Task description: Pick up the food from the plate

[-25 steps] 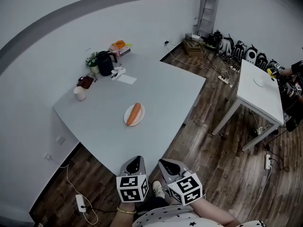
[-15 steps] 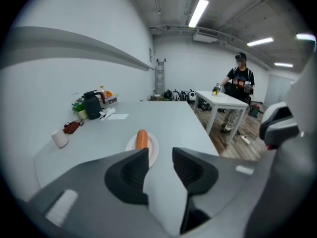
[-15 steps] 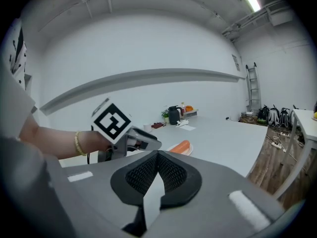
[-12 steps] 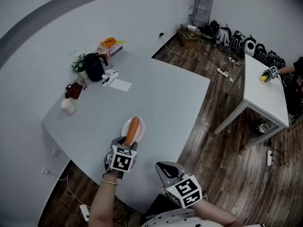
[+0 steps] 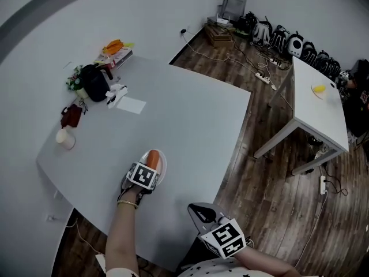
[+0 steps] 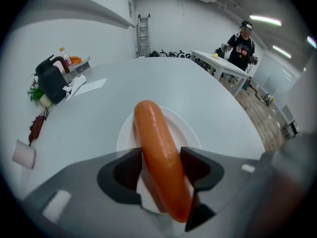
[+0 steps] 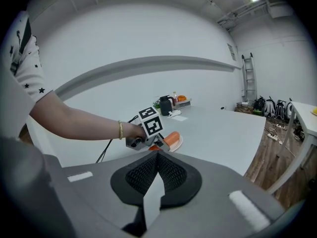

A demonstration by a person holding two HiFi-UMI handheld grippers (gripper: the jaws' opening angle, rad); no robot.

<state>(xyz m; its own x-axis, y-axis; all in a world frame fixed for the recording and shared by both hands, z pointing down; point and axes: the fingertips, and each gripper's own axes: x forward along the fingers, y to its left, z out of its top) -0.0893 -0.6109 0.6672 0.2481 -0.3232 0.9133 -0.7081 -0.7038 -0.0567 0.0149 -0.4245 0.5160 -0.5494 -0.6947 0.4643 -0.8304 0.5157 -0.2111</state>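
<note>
**Left jaws on the sausage, lift not yet made**

The left gripper (image 6: 161,155) reaches in from 6 o'clock over the near edge of the grey table (image 5: 190,120). Its jaws have closed onto the two flanks of the sausage (image 6: 152,125), and no gap shows on either side. The sausage runs lengthwise between them, its far end pointing to 12 o'clock, and it lies on the small white plate (image 6: 186,130). The grip sits on the near half, probably because that half is the first within reach from the table edge. The far end overhangs the jaws, so it may droop or slip once raised; a slick skin calls for a straight, slow lift.

The right gripper (image 7: 157,156) hangs off the table at about 5 o'clock from the plate, by the person's body. Its jaws are pressed together on nothing, and it looks parked out of the way.

Nothing crowds the plate. The black kettle (image 5: 92,83), a sheet of paper (image 5: 132,105) and a pale cup (image 5: 65,138) sit well apart, between 9 and 11 o'clock along the far-left edge. A second white table (image 5: 317,114) stands at 2 o'clock across the wooden floor, with a person (image 6: 241,46) beside it, far from the work. The path straight up looks free.
</note>
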